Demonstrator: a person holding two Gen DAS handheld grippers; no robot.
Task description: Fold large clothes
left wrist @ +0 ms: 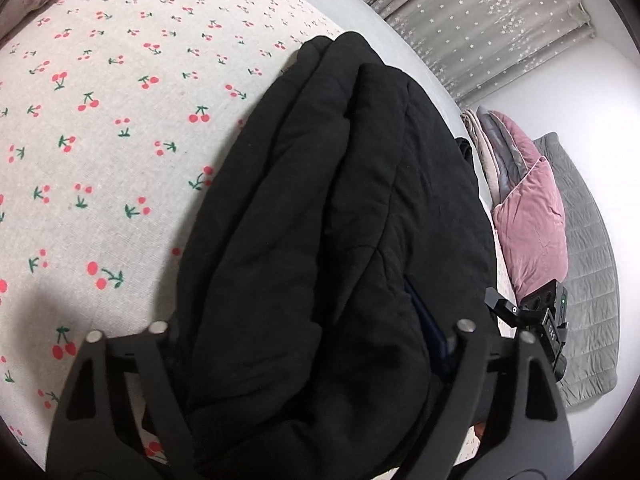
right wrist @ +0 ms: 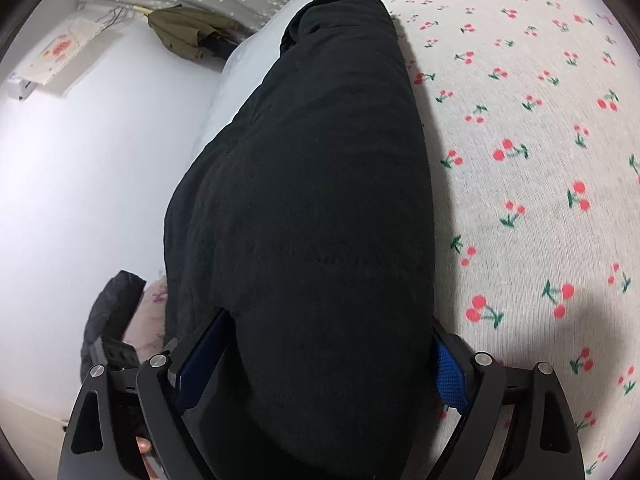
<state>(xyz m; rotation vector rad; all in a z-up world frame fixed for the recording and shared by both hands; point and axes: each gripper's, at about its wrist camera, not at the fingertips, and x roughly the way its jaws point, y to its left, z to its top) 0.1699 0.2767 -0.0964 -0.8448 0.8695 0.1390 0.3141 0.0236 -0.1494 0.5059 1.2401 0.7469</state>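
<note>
A thick black padded garment [left wrist: 328, 220] lies folded into a long bundle on the cherry-print bed sheet [left wrist: 100, 120]. My left gripper [left wrist: 316, 344] has its jaws around one end of the bundle, the cloth bulging between them and hiding the fingertips. In the right wrist view the same garment [right wrist: 312, 200] fills the middle, and my right gripper [right wrist: 320, 360] clamps its other end between blue pads [right wrist: 450, 376]. The right gripper also shows in the left wrist view [left wrist: 540, 320] beside the bundle.
The sheet [right wrist: 540, 140] spreads wide beside the garment. A pink cushion [left wrist: 532, 216] and folded grey bedding [left wrist: 588, 260] lie past the bundle. Star-print curtains [left wrist: 480, 20] hang behind. A white wall [right wrist: 80, 180] and an olive jacket [right wrist: 188, 32] are beyond the bed.
</note>
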